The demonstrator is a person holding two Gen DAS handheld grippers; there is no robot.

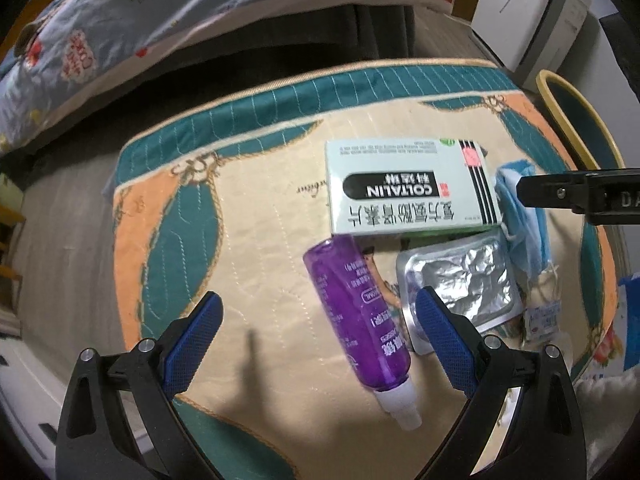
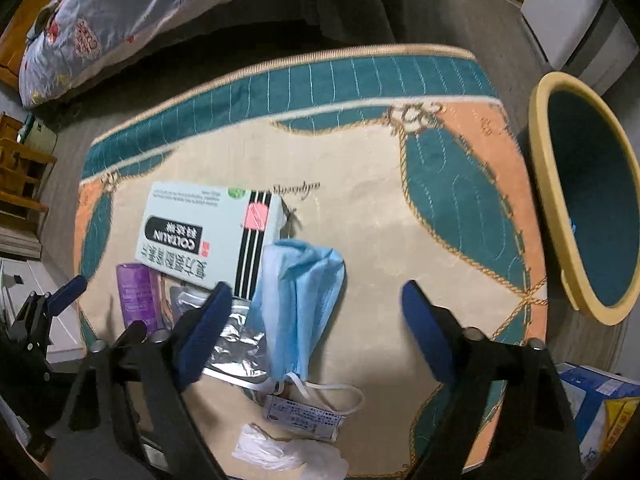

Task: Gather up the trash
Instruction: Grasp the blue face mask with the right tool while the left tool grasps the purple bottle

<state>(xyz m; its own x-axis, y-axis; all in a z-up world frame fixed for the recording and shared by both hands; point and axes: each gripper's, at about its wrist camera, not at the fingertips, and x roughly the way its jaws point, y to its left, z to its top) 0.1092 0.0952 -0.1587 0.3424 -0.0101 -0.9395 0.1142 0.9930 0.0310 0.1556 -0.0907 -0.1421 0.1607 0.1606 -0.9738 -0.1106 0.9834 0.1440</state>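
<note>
Trash lies on a quilted teal, peach and cream mat [image 1: 260, 216]. My left gripper [image 1: 320, 312] is open, pointing down, with a purple bottle [image 1: 360, 320] lying between its blue fingers, untouched. A pale green medicine box [image 1: 408, 188] and a foil blister pack [image 1: 468, 288] lie just beyond the bottle. My right gripper [image 2: 316, 304] is open above a crumpled blue face mask [image 2: 300, 292], which lies between its fingers with the left fingertip [image 2: 218, 300] at its edge. A small printed sachet [image 2: 304, 416] and a white crumpled wad [image 2: 288, 456] lie nearer the camera.
A yellow-rimmed bin [image 2: 584, 200] with a dark teal inside stands off the mat's right edge. A bed with a cartoon quilt [image 2: 120, 12] runs along the far side. A wooden chair [image 2: 20, 176] is at left, a blue carton [image 2: 600, 392] at lower right.
</note>
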